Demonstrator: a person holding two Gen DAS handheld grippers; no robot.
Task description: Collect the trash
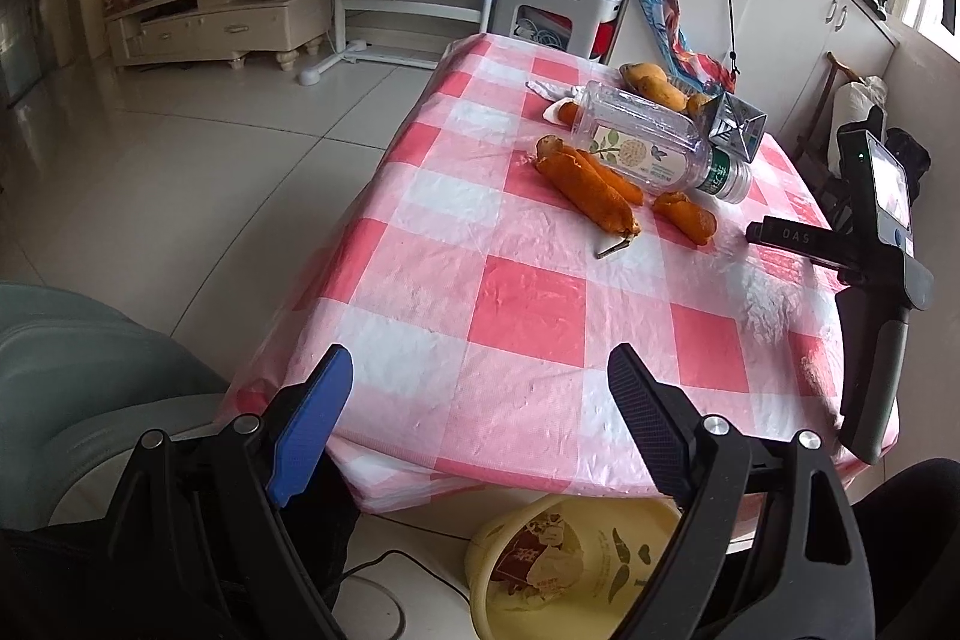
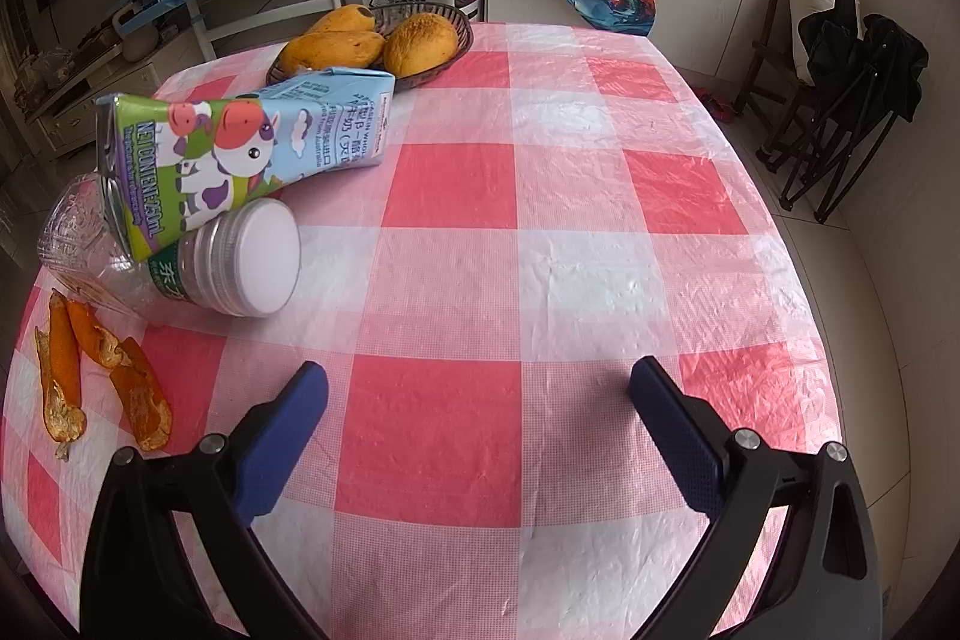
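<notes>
Seemingly little is cleared: peels [image 1: 591, 187], bottle [image 1: 648, 148] and carton [image 2: 246, 148] are left on the table [image 2: 540, 280], bin [image 1: 576, 568] part-filled, both grippers [image 1: 480, 400] [image 2: 480, 400] held wide open, empty.

Milk carton [image 2: 240, 148] printed "NET CONTENT 250mL"; other small lettering there unreadable. "DAS" in pale letters on right tool's finger [image 1: 795, 237].

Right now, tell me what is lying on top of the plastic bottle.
The milk carton lies tilted across the plastic bottle, resting on its neck beside the white cap. The part of the bottle directly under the carton is covered.
</notes>
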